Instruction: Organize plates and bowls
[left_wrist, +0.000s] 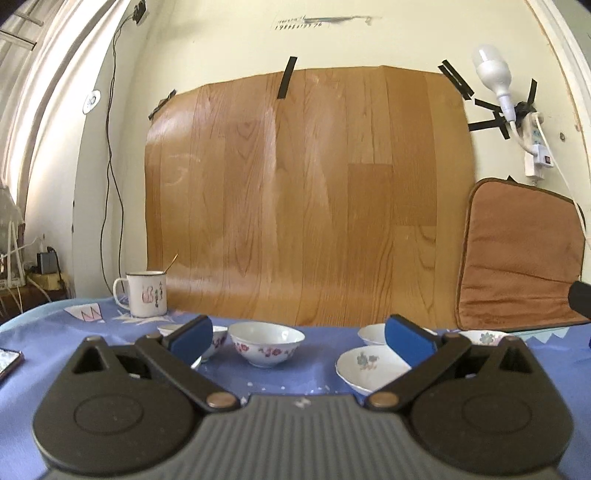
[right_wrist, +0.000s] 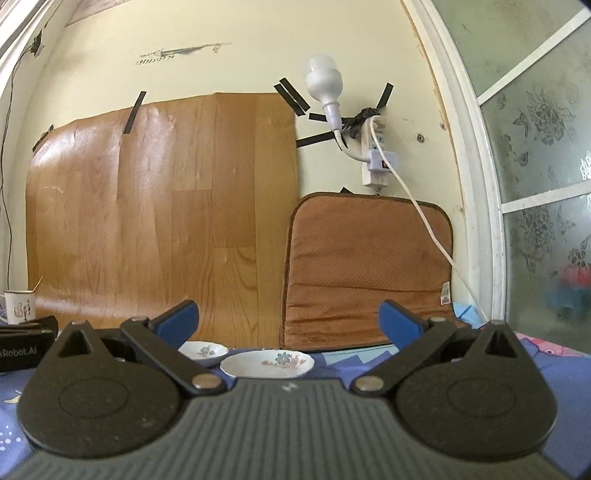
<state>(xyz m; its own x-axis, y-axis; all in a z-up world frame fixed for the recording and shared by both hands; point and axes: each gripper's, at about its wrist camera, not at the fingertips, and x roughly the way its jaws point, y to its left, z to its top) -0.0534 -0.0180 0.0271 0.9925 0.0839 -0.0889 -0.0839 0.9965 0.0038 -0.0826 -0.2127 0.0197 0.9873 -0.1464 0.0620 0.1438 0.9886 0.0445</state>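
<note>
**Both tongs wide and empty, dishes spread on the blue cloth**

Left wrist view: the left gripper (left_wrist: 299, 338) hangs low over the table (left_wrist: 295, 376), its blue pads far apart and nothing between them. The landmark here is the bowl (left_wrist: 266, 343) with red flowers, which stands upright in the middle, just ahead of the open jaws. To the left of the bowl, partly hidden by the left pad, is a second bowl (left_wrist: 218, 338). To the right of the bowl lies a plate (left_wrist: 364, 365) with a blue flower, and behind that plate a further plate (left_wrist: 371, 334); a third dish (left_wrist: 484, 336) shows farther right. Well to the left and behind the bowl is a mug (left_wrist: 146, 293) with a spoon in it. The dishes lie apart, not stacked, so I judge that the sorting is not yet begun. The gripper seems aimed at the bowl, perhaps to take its rim first.

Right wrist view: the right gripper (right_wrist: 288, 321) is also spread wide and holds nothing. Taking the cushion (right_wrist: 369, 269) against the wall as landmark, one plate (right_wrist: 267, 363) lies just in front of it, and a smaller plate (right_wrist: 203, 350) to the left of that one. The open pads probably wait for a rim.
</note>
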